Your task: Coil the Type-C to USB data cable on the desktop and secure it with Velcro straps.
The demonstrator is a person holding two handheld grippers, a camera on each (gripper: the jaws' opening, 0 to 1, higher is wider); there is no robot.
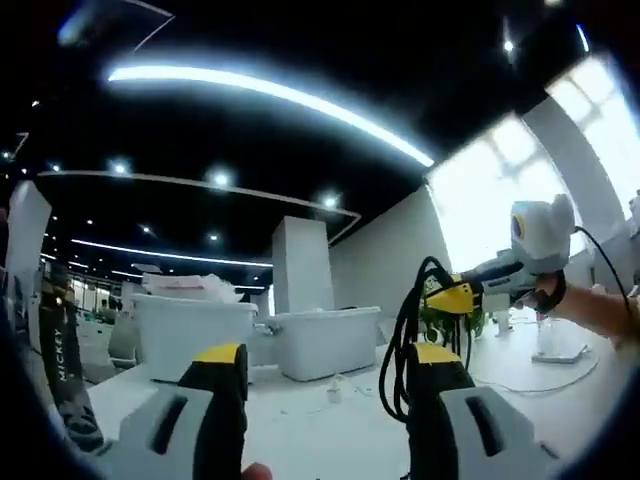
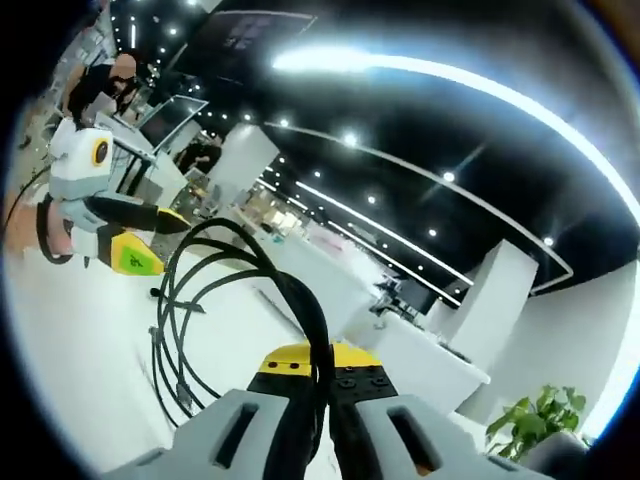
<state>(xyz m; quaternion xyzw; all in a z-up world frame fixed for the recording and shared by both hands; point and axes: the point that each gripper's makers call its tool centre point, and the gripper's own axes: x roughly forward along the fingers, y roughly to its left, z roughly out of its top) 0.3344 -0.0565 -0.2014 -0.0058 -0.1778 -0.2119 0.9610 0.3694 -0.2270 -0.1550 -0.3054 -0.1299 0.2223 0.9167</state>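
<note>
Right gripper (image 2: 322,385) clamped on coiled black cable (image 2: 200,300), held above white desktop (image 2: 70,340). Left gripper (image 1: 325,375) jaws apart, cable loops beside one jaw. White bins (image 1: 325,340), ceiling light strips (image 1: 270,95), potted plant (image 2: 535,420).

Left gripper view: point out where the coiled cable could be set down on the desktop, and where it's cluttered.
Bare white desktop lies right of the hanging cable, toward the flat white item. Another bare strip sits ahead of the left gripper. Behind it, the white bins crowd the surface.
</note>
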